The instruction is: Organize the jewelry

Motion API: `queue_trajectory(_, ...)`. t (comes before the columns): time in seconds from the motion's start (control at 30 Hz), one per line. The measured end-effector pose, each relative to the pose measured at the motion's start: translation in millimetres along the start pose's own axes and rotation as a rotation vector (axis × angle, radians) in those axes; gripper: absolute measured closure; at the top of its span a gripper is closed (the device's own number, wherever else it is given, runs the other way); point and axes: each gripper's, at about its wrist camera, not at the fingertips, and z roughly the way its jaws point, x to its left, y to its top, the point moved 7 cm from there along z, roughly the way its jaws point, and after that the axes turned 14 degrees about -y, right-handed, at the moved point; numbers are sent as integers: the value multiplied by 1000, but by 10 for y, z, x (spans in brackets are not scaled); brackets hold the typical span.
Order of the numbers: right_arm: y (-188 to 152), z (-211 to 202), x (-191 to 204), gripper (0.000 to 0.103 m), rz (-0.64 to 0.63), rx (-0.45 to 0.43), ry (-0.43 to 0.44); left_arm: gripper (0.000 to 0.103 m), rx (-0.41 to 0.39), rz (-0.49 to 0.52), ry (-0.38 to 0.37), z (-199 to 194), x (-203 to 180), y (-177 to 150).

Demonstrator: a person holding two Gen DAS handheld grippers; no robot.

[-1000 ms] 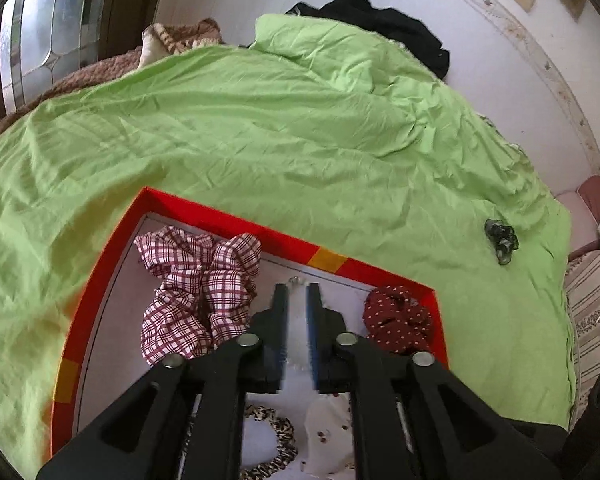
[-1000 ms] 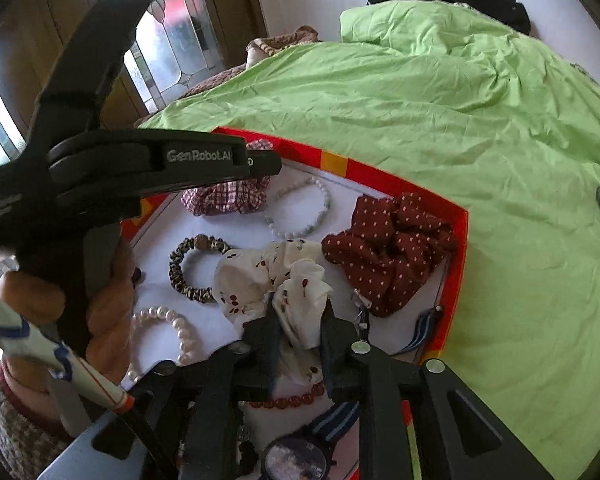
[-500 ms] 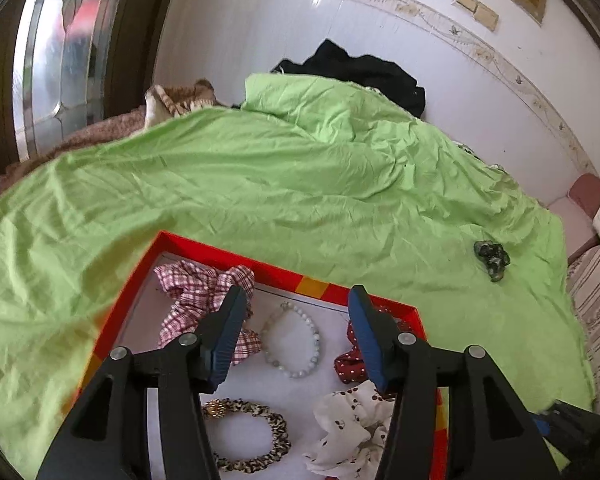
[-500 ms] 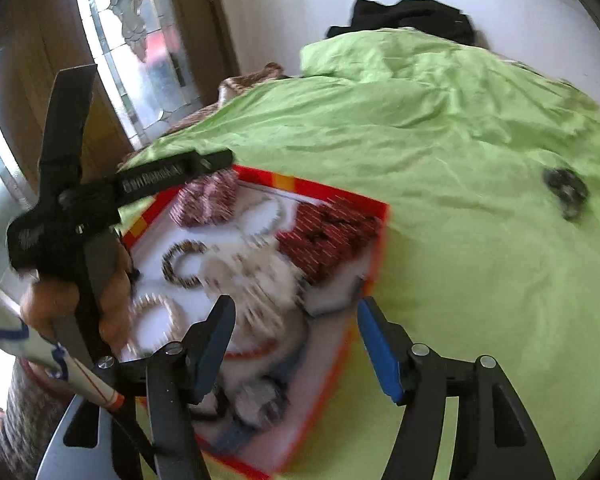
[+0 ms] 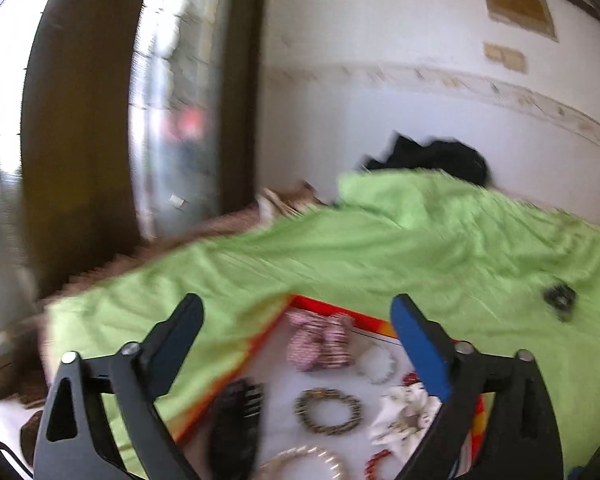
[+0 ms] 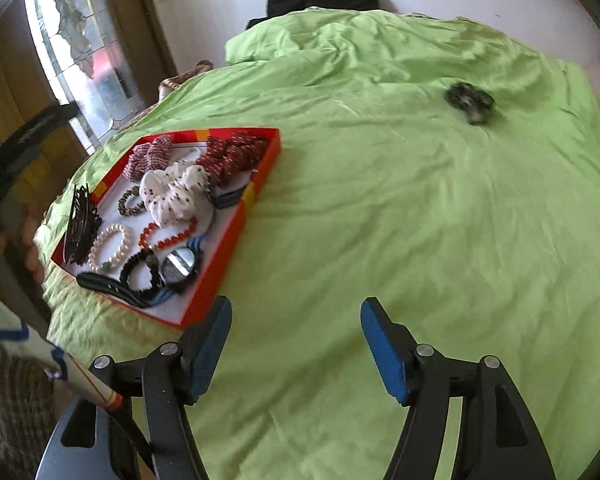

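I am holding the right hand-held gripper [image 6: 296, 344] and left hand-held gripper [image 5: 296, 344] released and empty; most jewelry is sitting in the red tray [image 6: 236, 236]; one dark piece [image 6: 470, 100] is lying astray on the bed [image 6: 380, 208].

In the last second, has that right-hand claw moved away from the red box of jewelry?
Yes. The right gripper has pulled back and rightward: the red tray, earlier just under its fingers, now lies off to its left, with green bedsheet between the open jaws.
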Motion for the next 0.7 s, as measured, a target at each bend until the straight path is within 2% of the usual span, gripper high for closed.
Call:
queue_trajectory(0.07,-74,-23,-38,30,6,2,-15,0,-52,-41,24,-318,76,-36)
queue_trajectory(0.13,-130,-45,-38,30,9,7,-17,0,-57,-64,37,-571,133,-94)
queue_trajectory(0.2,-187,-90,-12,30,7,5,-14,0,-56,-43,62,-807,151,-142)
queue_trajectory(0.27,-236,-142,39,29,4,2,2,0,-23,-1,87,-961,130,-174)
queue_trajectory(0.37,-305,-217,98,29,10,-4,20,0,19,77,83,-1155,31,-179)
queue_trajectory(0.47,-372,-290,127,26,18,-20,30,0,41,95,70,-1335,-53,-229)
queue_trajectory(0.5,-389,-303,132,25,19,-22,31,0,55,88,44,-1383,-84,-274)
queue_trajectory(0.7,-469,-363,116,25,34,-2,70,0,186,107,9,-1281,-259,-539)
